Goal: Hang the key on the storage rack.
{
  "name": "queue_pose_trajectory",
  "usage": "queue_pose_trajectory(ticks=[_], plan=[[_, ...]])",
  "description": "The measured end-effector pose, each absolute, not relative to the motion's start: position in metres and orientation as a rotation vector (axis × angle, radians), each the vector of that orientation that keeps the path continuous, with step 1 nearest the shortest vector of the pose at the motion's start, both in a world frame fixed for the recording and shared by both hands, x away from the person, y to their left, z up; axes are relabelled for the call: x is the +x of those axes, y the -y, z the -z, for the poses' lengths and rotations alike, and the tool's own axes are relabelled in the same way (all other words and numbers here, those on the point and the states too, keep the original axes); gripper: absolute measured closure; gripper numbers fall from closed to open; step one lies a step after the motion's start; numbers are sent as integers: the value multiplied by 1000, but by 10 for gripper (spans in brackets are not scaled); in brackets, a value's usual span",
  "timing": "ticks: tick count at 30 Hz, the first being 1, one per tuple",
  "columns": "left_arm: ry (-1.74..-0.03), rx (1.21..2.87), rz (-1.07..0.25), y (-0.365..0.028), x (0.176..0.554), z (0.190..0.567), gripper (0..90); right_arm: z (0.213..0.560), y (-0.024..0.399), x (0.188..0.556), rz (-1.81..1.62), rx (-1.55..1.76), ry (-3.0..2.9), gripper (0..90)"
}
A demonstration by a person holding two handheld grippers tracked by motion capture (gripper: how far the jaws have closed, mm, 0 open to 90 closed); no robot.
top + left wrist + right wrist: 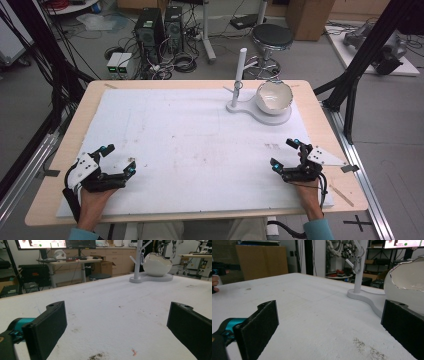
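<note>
On the far right of the white foam sheet (pixel 165 130) stands a white stand (pixel 239 70) with a side peg. A silver carabiner (pixel 238 86) hangs on that peg. Beside the post, a white eggshell-shaped bowl (pixel 273 96) sits on the same base. My left gripper (pixel 119 160) rests open near the front left edge, holding nothing. My right gripper (pixel 283 153) is open and holds nothing at the front right. The left gripper view has its jaws wide apart (pixel 117 325), with the stand (pixel 138 260) and bowl (pixel 157 265) far ahead. In the right gripper view (pixel 329 327), the carabiner (pixel 357 263) and bowl (pixel 409 280) are closer.
The wooden table (pixel 320 125) rims the foam sheet. Brown stains (pixel 96 356) mark the foam near the left gripper. Black frame struts (pixel 357 70) stand at the right. A stool (pixel 271 37) and computer towers (pixel 150 30) sit on the floor beyond the table.
</note>
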State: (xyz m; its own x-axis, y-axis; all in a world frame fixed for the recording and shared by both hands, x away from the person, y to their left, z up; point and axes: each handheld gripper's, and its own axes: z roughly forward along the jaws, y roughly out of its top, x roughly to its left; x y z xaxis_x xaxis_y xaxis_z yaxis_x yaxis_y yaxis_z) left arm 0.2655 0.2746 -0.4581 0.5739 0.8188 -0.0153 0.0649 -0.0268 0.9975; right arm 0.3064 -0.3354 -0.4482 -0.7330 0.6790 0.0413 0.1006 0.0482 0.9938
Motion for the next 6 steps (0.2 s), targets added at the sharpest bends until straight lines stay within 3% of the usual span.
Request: queue_pose_trajectory(ticks=[6], plan=[[-794, 1485, -715, -275, 265, 458, 32, 448, 334, 306, -1717, 777, -1890, 5]])
